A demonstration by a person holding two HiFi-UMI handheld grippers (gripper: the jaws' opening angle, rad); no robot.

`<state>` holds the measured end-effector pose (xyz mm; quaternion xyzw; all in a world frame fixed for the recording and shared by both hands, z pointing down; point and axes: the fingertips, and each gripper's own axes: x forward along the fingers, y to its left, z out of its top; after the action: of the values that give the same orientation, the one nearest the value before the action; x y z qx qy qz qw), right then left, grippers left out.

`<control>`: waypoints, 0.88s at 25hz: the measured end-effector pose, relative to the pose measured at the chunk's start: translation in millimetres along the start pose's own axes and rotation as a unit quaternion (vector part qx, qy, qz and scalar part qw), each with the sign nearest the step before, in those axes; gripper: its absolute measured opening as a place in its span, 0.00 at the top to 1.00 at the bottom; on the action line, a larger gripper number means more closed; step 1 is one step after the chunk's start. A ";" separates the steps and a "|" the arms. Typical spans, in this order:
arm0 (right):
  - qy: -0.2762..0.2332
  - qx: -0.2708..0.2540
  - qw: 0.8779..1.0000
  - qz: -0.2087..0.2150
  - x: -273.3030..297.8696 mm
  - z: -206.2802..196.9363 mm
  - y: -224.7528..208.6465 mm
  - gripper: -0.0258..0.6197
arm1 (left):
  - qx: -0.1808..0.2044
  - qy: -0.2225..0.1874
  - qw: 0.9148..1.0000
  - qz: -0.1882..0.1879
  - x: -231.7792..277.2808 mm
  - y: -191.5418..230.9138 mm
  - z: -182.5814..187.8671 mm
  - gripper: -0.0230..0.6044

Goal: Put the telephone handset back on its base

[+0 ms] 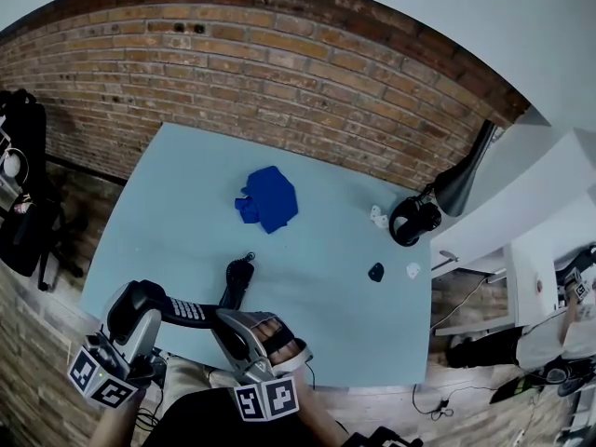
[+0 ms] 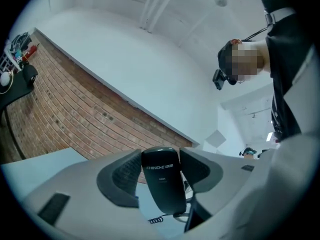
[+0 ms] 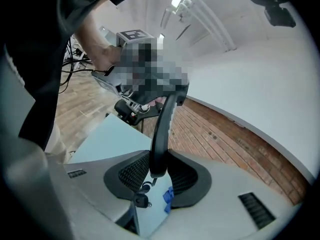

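Leftmost, L gripper [image 1: 130, 310] [image 2: 161, 171]: jaws closed on one end of handset [image 1: 186, 312] [image 2: 162, 184], pads pressing both sides; printed face of that end turned to its camera. Handset lies roughly level, keypad up, above near-left edge of table [image 1: 186, 175], spanning both grippers and clear of the tabletop. R gripper [image 1: 228, 326] [image 3: 159, 171]: jaws narrowly apart, clamped on the other end of the handset [image 3: 162, 129], seen edge-on. Just beyond, on the table, dark unit [image 1: 239, 282] w/ cord, apart from handset; cannot tell if it is the base. Centre: crumpled blue cloth [image 1: 268, 198]. Further R: small dark item [image 1: 375, 272] between two white bits. Far R corner: headphones [image 1: 414, 220], w/ black lamp [image 1: 466, 180] beside them at table edge.
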<state>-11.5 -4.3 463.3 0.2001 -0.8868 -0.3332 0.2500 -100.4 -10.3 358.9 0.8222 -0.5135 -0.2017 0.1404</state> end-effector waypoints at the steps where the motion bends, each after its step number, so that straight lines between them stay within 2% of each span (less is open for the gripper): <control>1: -0.005 0.002 1.000 0.000 -1.1 0.8 0.1 0.77 | 0.000 -0.001 1.000 -0.005 -0.2 -1.4 0.9 0.54; 9: -0.053 0.018 0.998 -0.004 -15.1 12.8 -3.3 0.77 | -0.022 -0.034 0.997 -0.062 -1.4 -7.8 12.6 0.53; 12: -0.065 0.029 0.997 0.006 -17.6 14.2 -1.2 0.77 | -0.028 -0.037 0.997 -0.065 -0.4 -6.4 11.9 0.53; 18: -0.103 0.106 0.988 0.040 -24.1 15.3 -0.7 0.77 | -0.018 -0.034 0.996 -0.085 2.7 -14.2 9.1 0.53; 22: -0.100 0.088 0.990 0.042 -23.5 13.5 2.4 0.77 | -0.032 -0.032 0.996 -0.072 2.0 -11.0 5.1 0.53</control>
<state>-1.1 16.2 448.9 0.1497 -0.9409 -0.2612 0.1551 -93.4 -7.5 349.3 0.8452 -0.4503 -0.2539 0.1355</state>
